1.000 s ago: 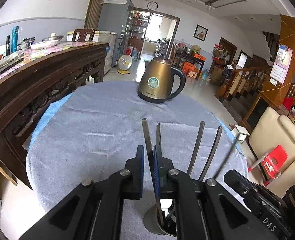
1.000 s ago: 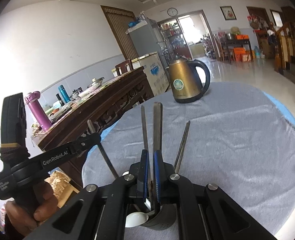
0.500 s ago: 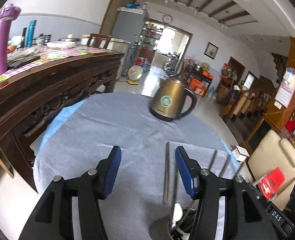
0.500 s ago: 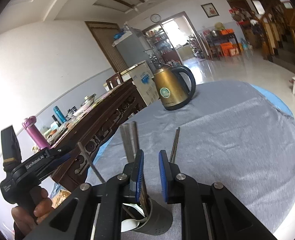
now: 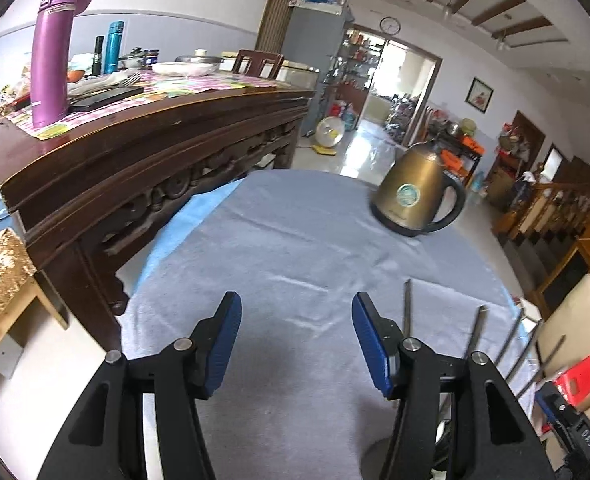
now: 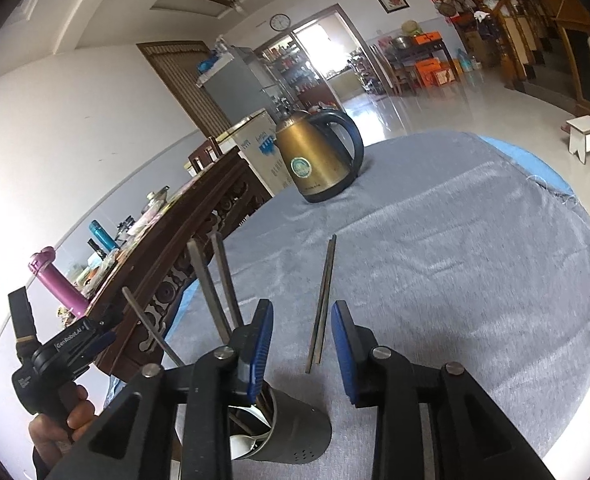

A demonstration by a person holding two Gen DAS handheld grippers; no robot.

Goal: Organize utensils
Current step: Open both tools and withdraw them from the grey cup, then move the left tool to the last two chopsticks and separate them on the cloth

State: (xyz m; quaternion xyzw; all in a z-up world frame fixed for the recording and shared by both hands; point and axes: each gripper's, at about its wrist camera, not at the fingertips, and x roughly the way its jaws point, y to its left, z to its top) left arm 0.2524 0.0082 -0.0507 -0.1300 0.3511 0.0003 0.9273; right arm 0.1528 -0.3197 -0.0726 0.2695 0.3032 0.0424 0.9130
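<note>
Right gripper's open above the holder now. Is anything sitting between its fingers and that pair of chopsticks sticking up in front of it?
Nothing visible does. The chopsticks rise from the metal holder right in the gap of the right gripper, whose jaws have just been opening, pads clear of them.

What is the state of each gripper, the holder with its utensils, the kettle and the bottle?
Left gripper: open, nothing between its blue pads; jaws have just been opening.
Right gripper: open, jaws just opening; metal chopstick pair between the pads, untouched.
Grey metal utensil holder: upright on the cloth, holding chopsticks and a white spoon.
Bronze electric kettle: upright, lid closed.
Purple bottle: upright, lid flipped open.
</note>
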